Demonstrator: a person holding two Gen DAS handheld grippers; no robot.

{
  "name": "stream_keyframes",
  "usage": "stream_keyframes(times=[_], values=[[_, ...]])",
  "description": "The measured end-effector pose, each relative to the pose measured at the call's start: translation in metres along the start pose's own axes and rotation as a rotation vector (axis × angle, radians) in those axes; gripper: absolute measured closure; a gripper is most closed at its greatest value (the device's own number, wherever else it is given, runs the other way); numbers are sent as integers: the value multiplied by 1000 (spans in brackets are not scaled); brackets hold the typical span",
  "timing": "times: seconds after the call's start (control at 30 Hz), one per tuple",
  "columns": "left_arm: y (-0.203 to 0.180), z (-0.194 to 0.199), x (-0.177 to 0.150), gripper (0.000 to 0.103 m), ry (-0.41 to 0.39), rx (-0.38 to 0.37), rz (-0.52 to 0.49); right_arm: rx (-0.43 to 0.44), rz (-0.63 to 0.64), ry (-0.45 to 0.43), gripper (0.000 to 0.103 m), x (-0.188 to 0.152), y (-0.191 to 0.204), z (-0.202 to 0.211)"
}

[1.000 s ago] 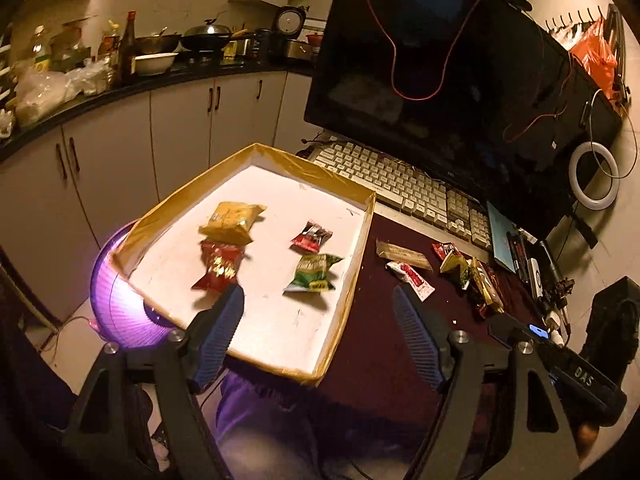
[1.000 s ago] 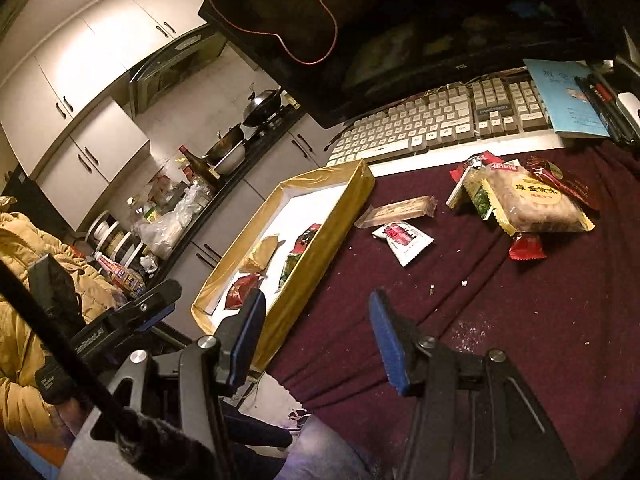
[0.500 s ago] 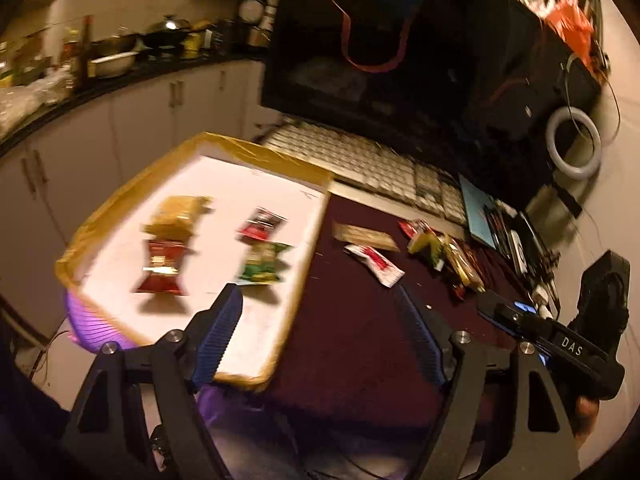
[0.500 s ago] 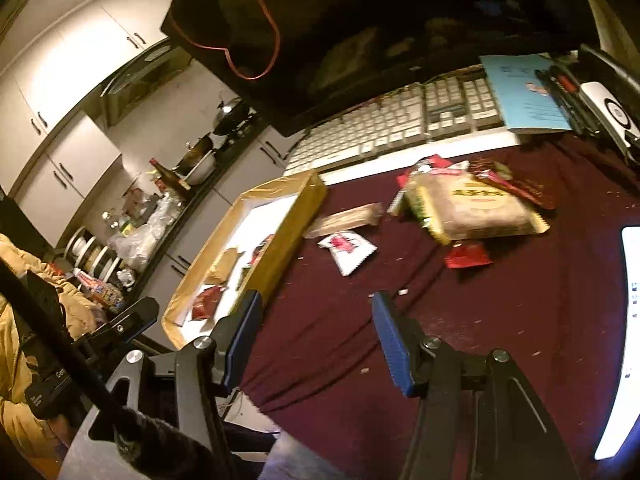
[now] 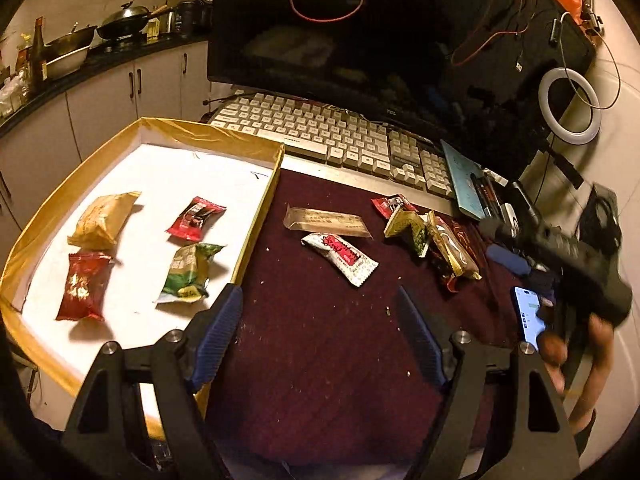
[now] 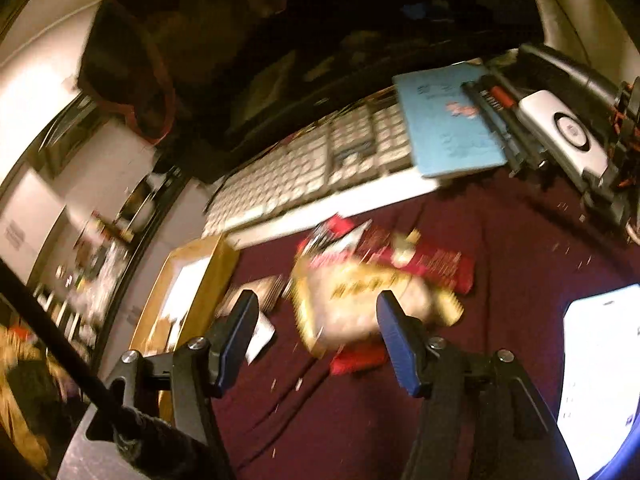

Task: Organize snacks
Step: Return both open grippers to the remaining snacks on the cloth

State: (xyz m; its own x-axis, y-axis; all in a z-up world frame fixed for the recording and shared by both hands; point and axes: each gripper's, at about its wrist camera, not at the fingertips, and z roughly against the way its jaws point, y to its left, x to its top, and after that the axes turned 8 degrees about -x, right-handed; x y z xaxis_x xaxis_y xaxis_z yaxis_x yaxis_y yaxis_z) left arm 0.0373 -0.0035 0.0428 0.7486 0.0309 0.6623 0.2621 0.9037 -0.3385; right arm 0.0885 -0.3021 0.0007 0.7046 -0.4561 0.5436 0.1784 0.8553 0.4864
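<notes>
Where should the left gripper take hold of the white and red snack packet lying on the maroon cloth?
Probably across the middle of the white and red packet, coming down from above. It lies flat and diagonal on the cloth, apart from the brown bar, so the open left gripper would turn to span its narrow width.

Tray [image 5: 262,196] sits left on the cloth [image 5: 320,360], holding four snack packets [image 5: 192,220] in two rows. Right of the tray: a long bar [image 5: 326,222], with a smaller packet [image 5: 340,254] just before it. Further right, a heap of packets [image 5: 432,240]. Keyboard [image 5: 320,136] behind all; monitor [image 5: 380,40] behind that. Phone [image 5: 528,314] at far right. Right wrist view blurred; the heap [image 6: 372,284] probably lies just ahead.
</notes>
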Motion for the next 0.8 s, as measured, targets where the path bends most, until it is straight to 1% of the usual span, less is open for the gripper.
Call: stream_keyframes(times=[0.07,0.1,0.17,0.2,0.23,0.27,0.3,0.4,0.47,0.57,0.63,0.73,0.8], values=[[0,-5,3,24,2,-12,3,-55,-23,14,36,13,-3,-11],[-1,-7,4,24,3,-14,1,-79,-57,27,36,20,-7,-19],[-1,-10,5,24,6,-20,-2,-74,-78,48,36,31,-9,-33],[-1,-12,6,24,11,-24,1,-84,-81,62,36,36,-9,-41],[-1,-14,6,24,14,-30,3,-105,-89,86,36,40,-10,-50],[0,-15,7,24,15,-32,3,-105,-85,101,36,41,-10,-55],[0,-17,7,24,17,-35,1,-105,-73,139,36,41,-11,-62],[0,-20,7,24,24,-43,-1,-104,-61,143,36,31,-15,-52],[1,-22,7,24,28,-49,3,-54,-31,161,36,18,-14,-41],[2,-25,7,24,34,-57,5,-45,20,172,36,-1,-10,-24],[1,-27,7,24,41,-60,4,-40,49,155,36,-11,-8,-12],[0,-30,6,24,46,-61,-1,-29,46,81,36,-24,-14,15],[-1,-32,5,24,50,-60,-1,-68,41,28,36,-27,-17,28]])
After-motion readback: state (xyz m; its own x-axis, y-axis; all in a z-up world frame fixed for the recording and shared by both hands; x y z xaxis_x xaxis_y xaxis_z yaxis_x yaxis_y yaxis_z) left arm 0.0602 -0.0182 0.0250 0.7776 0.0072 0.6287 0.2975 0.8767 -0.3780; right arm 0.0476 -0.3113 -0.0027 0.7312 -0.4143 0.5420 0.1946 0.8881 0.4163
